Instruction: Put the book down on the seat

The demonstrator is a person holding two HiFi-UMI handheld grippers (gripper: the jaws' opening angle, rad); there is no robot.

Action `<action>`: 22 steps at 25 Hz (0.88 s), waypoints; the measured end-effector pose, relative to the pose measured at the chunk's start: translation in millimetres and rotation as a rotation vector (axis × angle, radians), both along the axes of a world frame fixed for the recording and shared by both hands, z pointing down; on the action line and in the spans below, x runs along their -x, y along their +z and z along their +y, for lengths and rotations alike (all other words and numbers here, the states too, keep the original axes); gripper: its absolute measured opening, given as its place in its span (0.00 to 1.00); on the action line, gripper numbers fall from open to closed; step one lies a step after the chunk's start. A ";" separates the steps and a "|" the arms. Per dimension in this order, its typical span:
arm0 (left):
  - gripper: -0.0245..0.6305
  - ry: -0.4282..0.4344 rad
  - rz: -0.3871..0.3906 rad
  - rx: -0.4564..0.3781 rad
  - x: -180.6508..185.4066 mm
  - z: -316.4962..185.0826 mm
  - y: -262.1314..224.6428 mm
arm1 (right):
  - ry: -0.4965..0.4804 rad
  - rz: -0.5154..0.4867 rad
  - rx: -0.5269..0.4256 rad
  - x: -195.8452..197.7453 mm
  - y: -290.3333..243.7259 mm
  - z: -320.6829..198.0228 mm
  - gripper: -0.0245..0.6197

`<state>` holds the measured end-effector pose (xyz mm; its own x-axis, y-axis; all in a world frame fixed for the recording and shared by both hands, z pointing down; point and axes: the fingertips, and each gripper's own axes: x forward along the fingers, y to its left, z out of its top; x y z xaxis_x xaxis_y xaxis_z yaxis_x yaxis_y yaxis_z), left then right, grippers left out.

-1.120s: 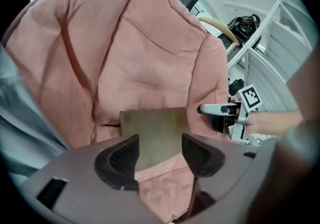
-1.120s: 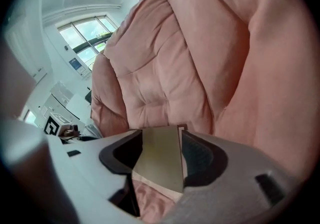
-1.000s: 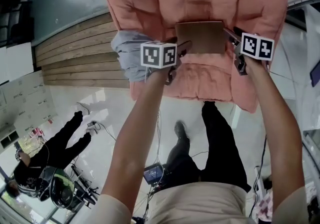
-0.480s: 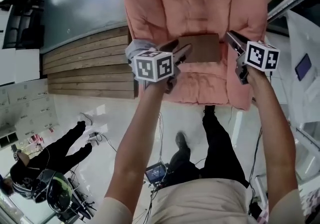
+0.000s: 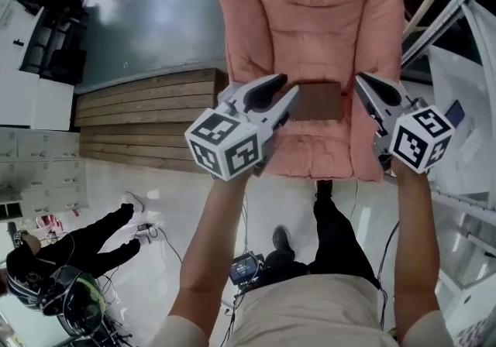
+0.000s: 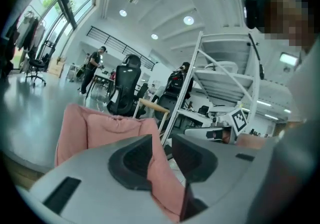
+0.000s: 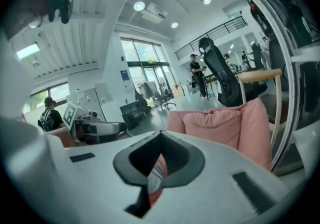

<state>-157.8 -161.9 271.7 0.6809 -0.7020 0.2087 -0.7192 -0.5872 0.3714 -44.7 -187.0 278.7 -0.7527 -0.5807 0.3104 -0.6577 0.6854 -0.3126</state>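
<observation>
A brown book (image 5: 318,101) lies flat on the seat of the pink padded armchair (image 5: 310,20). Both grippers hang high above it, near the head camera, and neither touches it. My left gripper (image 5: 285,90) stands at the book's left; its jaws have just been closing, and a narrow gap with nothing in it remains. In the left gripper view only the armchair (image 6: 100,128) shows through that gap (image 6: 161,140). At the book's right my right gripper (image 5: 364,82) is shut and empty. The right gripper view has its jaws (image 7: 160,135) meeting before the armchair (image 7: 220,123).
A wooden plank platform (image 5: 147,117) lies left of the armchair. White metal rack struts (image 5: 442,12) rise at its right. A person in black (image 5: 70,241) crouches at the lower left. A small screen device and cables (image 5: 242,268) lie on the white floor by my feet.
Both grippers have risen toward the head camera, away from the book, which stays on the seat. The right jaws have shut and the left jaws have narrowed. The whole armchair shows now.
</observation>
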 end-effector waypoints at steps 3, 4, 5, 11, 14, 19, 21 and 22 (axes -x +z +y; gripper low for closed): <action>0.19 0.040 -0.007 -0.120 9.4 33.4 -61.6 | -0.038 0.033 -0.081 23.6 -58.6 36.7 0.02; 0.18 0.050 -0.013 -0.153 8.3 40.1 -77.6 | -0.049 0.041 -0.099 26.3 -72.9 43.9 0.02; 0.17 0.059 -0.019 -0.180 7.1 46.9 -92.3 | -0.060 0.048 -0.112 28.1 -85.4 50.8 0.02; 0.15 0.083 -0.055 -0.285 29.3 121.1 -186.1 | -0.098 0.079 -0.167 53.3 -162.8 121.4 0.02; 0.15 0.071 -0.060 -0.343 45.1 150.7 -217.3 | -0.110 0.091 -0.215 61.6 -195.8 148.4 0.02; 0.15 0.045 -0.069 -0.404 61.3 191.4 -243.6 | -0.127 0.107 -0.274 67.2 -229.2 183.3 0.02; 0.15 0.040 -0.069 -0.418 64.3 207.2 -250.4 | -0.129 0.112 -0.291 66.3 -238.1 197.4 0.02; 0.15 0.038 -0.069 -0.423 65.9 215.5 -254.2 | -0.130 0.116 -0.296 65.9 -242.1 204.9 0.02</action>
<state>-223.7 53.6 17.6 0.7028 -0.7099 -0.0465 -0.7085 -0.7043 0.0441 -110.6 17.9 36.6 -0.7957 -0.5602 0.2303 -0.5787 0.8154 -0.0158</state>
